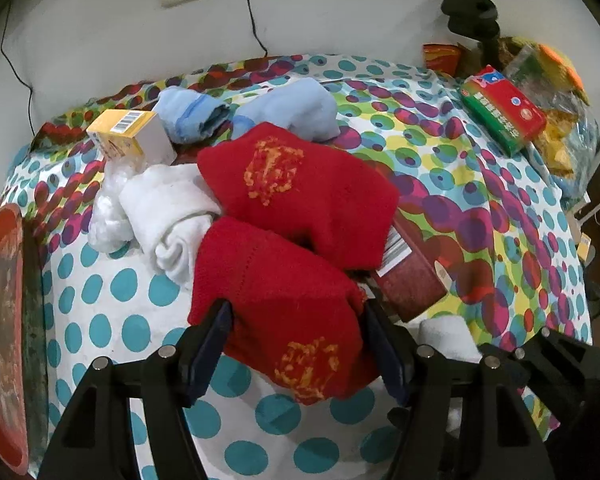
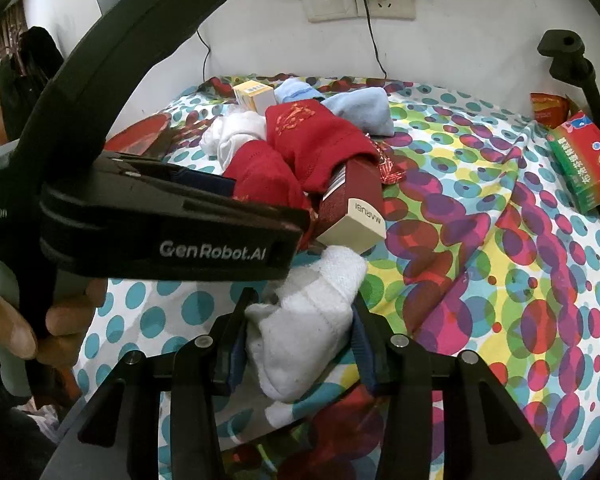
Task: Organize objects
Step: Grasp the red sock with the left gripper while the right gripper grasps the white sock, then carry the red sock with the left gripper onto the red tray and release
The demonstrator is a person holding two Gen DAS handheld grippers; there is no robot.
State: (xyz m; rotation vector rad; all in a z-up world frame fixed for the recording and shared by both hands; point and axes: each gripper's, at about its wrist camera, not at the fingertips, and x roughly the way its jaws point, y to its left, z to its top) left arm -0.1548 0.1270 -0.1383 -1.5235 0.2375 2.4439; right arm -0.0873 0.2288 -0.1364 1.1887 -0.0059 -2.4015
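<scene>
My left gripper (image 1: 296, 316) is shut on a red sock (image 1: 284, 304) with a gold pattern, close to the dotted tablecloth (image 1: 112, 288). A second red sock (image 1: 300, 184) lies just beyond it, over a dark red box (image 1: 412, 276). My right gripper (image 2: 300, 320) is shut on a white sock (image 2: 304, 320), just right of the left gripper's body (image 2: 164, 224). The dark red box (image 2: 352, 200) lies ahead of it, with the red socks (image 2: 300, 136) behind. A white rolled sock (image 1: 168, 208), two light blue socks (image 1: 284, 112) and a yellow box (image 1: 128, 136) lie further back.
A green and red box (image 1: 504, 108) and snack packets (image 1: 556, 80) lie at the far right by a black stand (image 1: 472, 12). A red tray (image 1: 0, 320) sits at the left edge. The wall with sockets and cables (image 2: 360, 0) is behind the table.
</scene>
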